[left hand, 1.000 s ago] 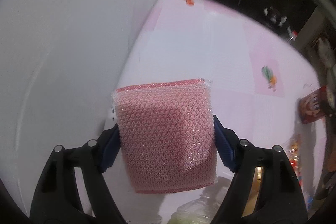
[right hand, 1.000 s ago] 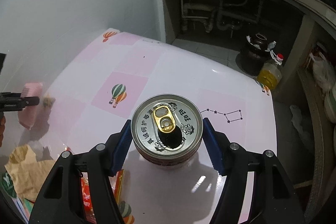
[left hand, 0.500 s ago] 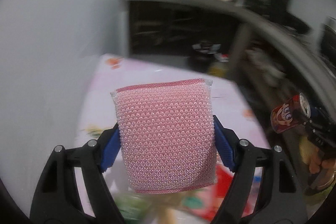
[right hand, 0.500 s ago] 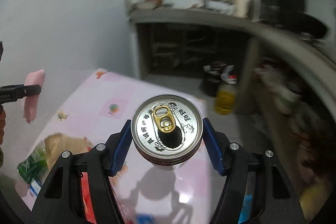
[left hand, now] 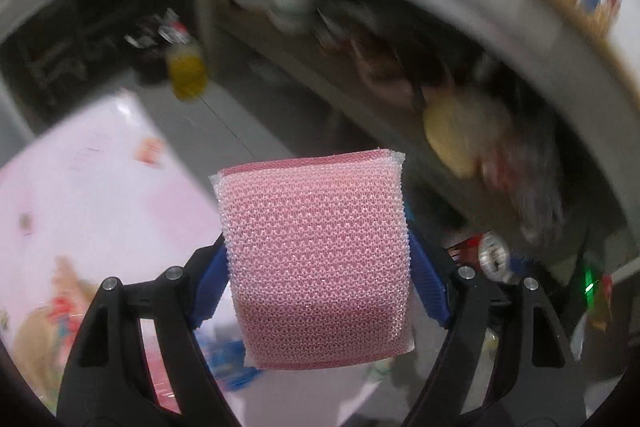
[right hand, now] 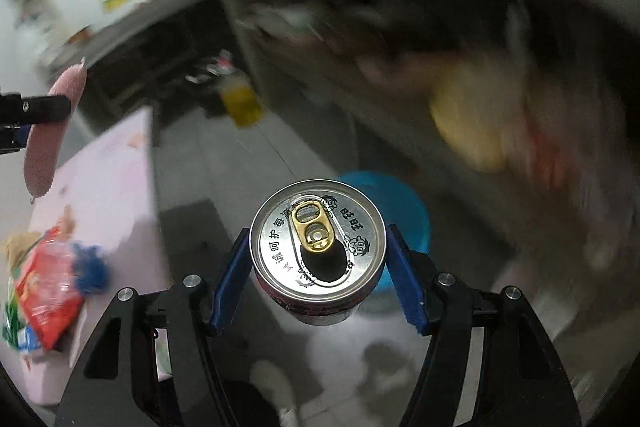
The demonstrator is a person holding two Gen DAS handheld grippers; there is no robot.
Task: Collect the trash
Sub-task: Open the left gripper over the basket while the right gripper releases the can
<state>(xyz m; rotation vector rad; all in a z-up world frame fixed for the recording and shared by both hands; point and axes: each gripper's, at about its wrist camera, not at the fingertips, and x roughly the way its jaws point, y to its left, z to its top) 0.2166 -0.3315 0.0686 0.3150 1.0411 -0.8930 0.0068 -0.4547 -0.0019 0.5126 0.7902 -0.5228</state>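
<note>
My left gripper is shut on a pink mesh scouring sponge, held by its two side edges between the blue pads. In the right wrist view the same sponge shows at the far left above the pink table. My right gripper is shut on an opened drink can, silver top and gold pull tab facing the camera. The can hangs over the grey floor, just in front of a blue bin. The right gripper with its can shows small at the right in the left wrist view.
Wrappers and a red snack bag lie on the pink table's near end. A yellow oil bottle stands on the floor by dark under-counter shelves. A grey counter curves across the back. The background is motion-blurred.
Both grippers have swung right, off the table toward the floor and counter, each keeping its load. The blue bin has come into the right wrist view behind the can.
</note>
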